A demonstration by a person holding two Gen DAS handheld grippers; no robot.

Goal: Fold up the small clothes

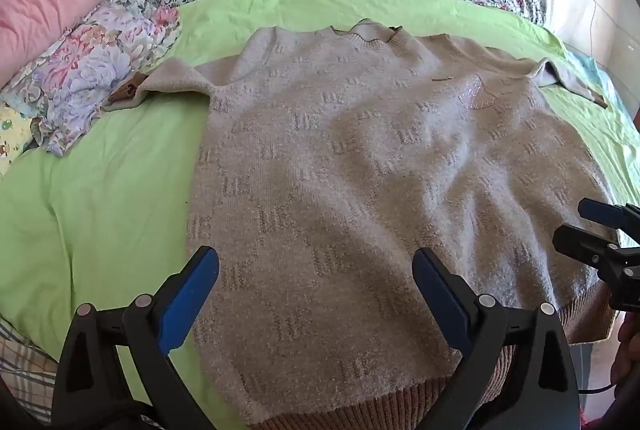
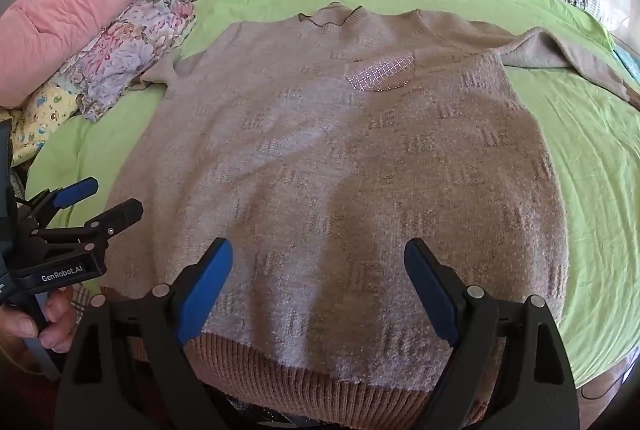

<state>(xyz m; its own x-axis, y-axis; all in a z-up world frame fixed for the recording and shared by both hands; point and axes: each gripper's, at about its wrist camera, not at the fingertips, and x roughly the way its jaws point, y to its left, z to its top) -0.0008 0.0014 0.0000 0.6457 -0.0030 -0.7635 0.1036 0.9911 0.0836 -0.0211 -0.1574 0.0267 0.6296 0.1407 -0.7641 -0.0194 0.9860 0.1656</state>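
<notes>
I had both tools hovering over the near end of the sweater (image 1: 360, 170), which lay spread flat on the green sheet (image 1: 100, 190) of the bed, front up, collar (image 1: 368, 32) at the far side and ribbed hem (image 2: 312, 382) towards me. Its long axis ran straight away from the tools, hem to collar, so any reach for a sleeve meant going forward and outward.

The left tool (image 1: 316, 294) stood with its blue pads wide apart and nothing between them but knit lying below; it was over the hem's left part, close to the sweater's left edge. The right tool (image 2: 318, 286) was likewise spread wide and held nothing, over the hem's middle-right stretch. In the right wrist view I could see the left tool off to the side, a hand (image 2: 28, 322) on its grip.

The left sleeve (image 1: 176, 82) was bunched short against a floral cloth (image 1: 104, 70), while the right sleeve (image 2: 568, 58) stretched out over the sheet. I judged the fold not yet begun. Each tool sat nearer its own side, so each sleeve seemed best taken by its own hand.
</notes>
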